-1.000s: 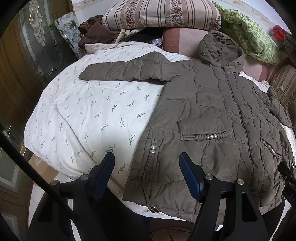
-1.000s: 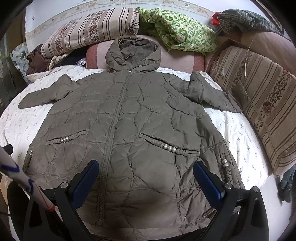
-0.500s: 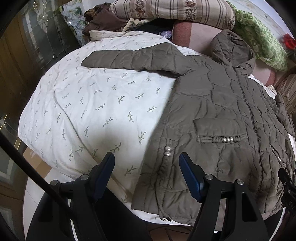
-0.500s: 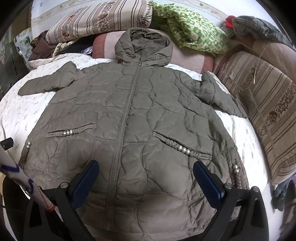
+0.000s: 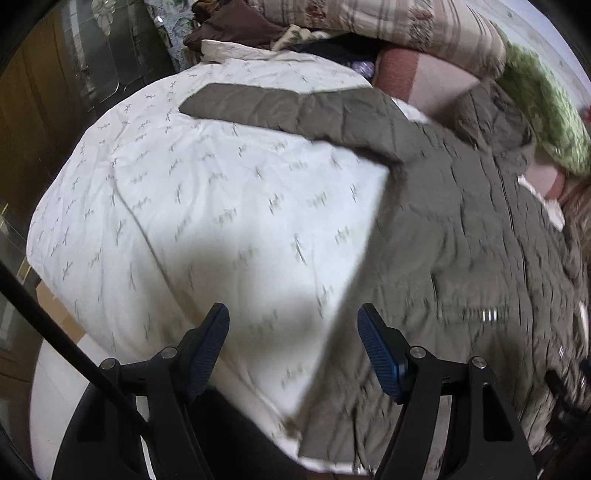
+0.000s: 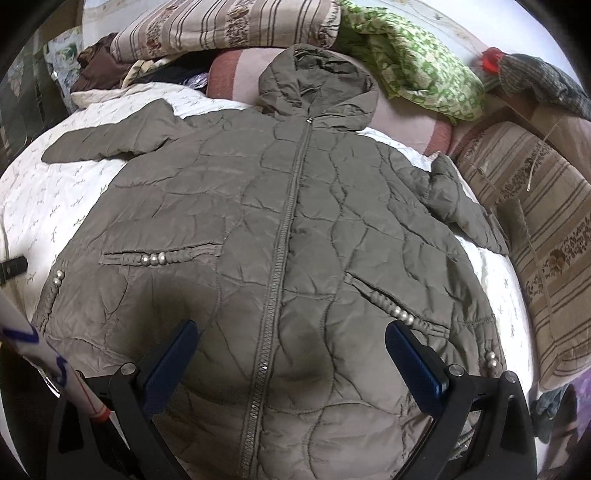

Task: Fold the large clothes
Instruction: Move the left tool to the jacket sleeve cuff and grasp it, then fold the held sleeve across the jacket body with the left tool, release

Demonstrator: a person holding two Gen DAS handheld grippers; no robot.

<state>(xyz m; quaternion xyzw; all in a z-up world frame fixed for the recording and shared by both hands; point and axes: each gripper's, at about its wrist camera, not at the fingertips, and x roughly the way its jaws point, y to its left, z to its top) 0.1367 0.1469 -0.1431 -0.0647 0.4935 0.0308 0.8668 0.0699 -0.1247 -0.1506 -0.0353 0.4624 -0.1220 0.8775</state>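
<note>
A large olive-brown quilted hooded jacket [image 6: 295, 229] lies flat, front up and zipped, on a white bed sheet [image 5: 192, 206]. Its left sleeve [image 5: 295, 107] stretches out to the left across the sheet; its right sleeve [image 6: 461, 199] lies toward the striped cushions. My left gripper [image 5: 291, 332] is open and empty, above the sheet just left of the jacket's lower left edge [image 5: 480, 240]. My right gripper [image 6: 291, 347] is open and empty, low over the jacket's hem around the zipper.
Striped pillows [image 6: 229, 26], a pink bolster [image 6: 236, 70] and a green patterned cloth [image 6: 424, 74] line the far end of the bed. Striped cushions [image 6: 543, 229] stand on the right. A dark wooden cabinet [image 5: 55, 92] is left of the bed.
My left gripper has moved left and closer to the bed, so the jacket's edge has shifted right in its view. My right gripper has come lower and closer over the jacket. Both stay open.
</note>
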